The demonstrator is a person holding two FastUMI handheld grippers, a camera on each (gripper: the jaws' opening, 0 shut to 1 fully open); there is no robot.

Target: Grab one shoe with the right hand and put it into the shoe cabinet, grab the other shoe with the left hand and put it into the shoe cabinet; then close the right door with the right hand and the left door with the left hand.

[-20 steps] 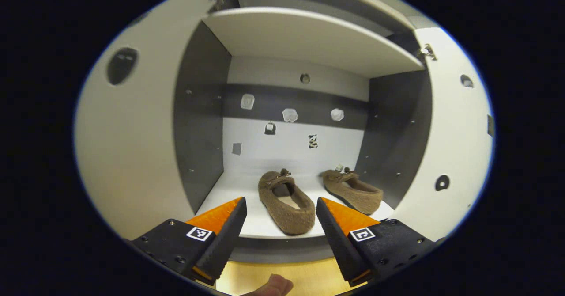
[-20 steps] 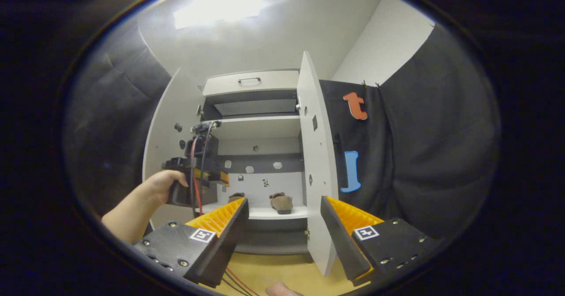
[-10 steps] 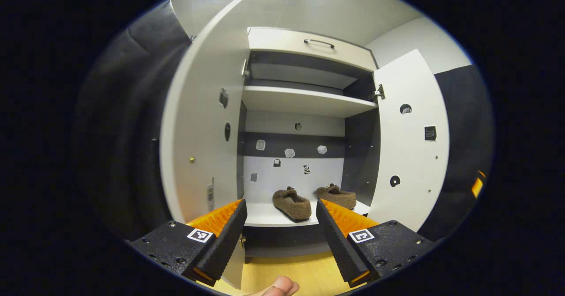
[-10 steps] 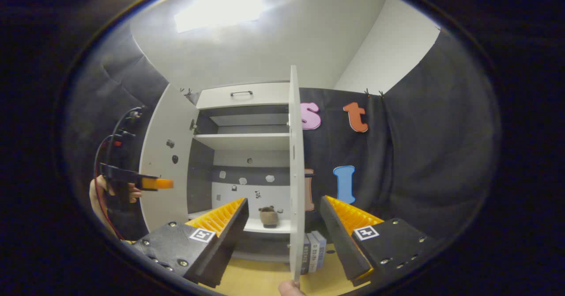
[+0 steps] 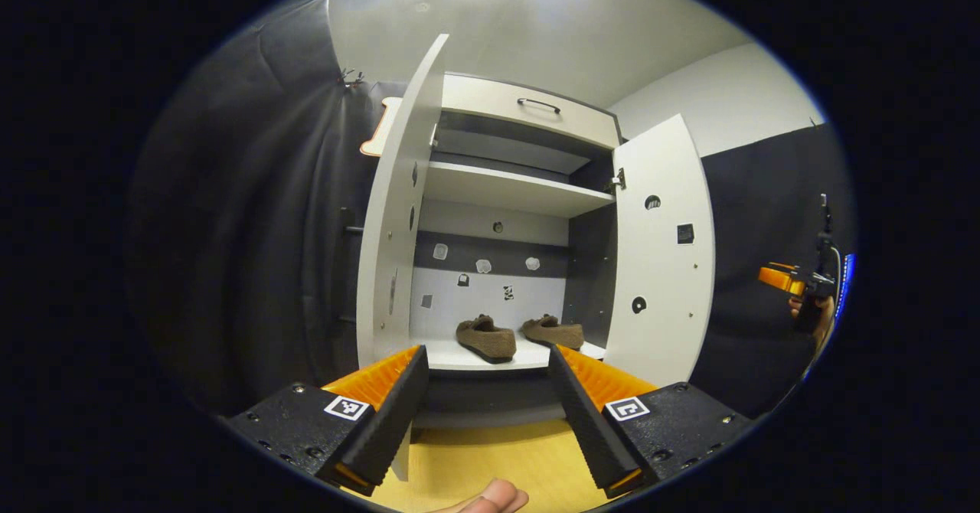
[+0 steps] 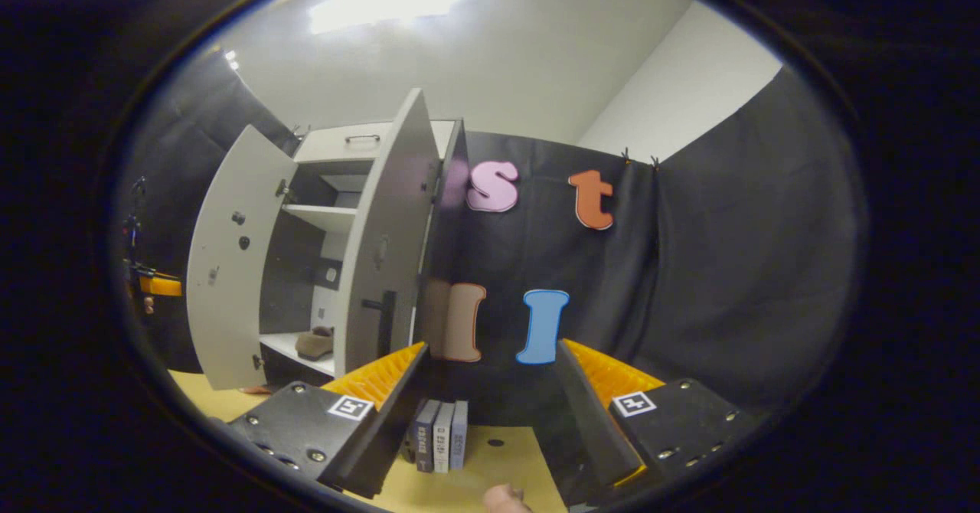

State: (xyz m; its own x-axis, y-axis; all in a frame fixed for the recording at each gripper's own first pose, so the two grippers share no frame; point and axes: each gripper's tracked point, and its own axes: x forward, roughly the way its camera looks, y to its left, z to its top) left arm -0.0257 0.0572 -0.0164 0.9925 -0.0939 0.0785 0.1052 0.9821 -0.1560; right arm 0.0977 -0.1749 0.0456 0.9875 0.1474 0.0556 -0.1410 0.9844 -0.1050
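Note:
Two brown fuzzy shoes (image 5: 485,338) (image 5: 553,331) sit side by side on the lower shelf of the white shoe cabinet (image 5: 505,191). Both its doors stand open: the left door (image 5: 390,253) and the right door (image 5: 662,253). My left gripper (image 5: 486,352) is open and holds nothing, a good way in front of the cabinet. Far off on the right a hand holds the right gripper (image 5: 779,277). In the right gripper view my right gripper (image 6: 491,347) is open with nothing in it, right of the right door's outer face (image 6: 383,245). One shoe (image 6: 314,342) shows past that door's edge.
A few books (image 6: 438,444) stand on the yellow floor (image 6: 505,459) against the black cloth wall, right of the cabinet. The right door carries a black handle (image 6: 387,320). An upper shelf (image 5: 509,189) and a drawer (image 5: 528,111) lie above the shoes.
The left gripper has drawn back from the cabinet, so the shoes look smaller. The right gripper has swung rightward, from facing the cabinet's inside to facing the right door's outer face.

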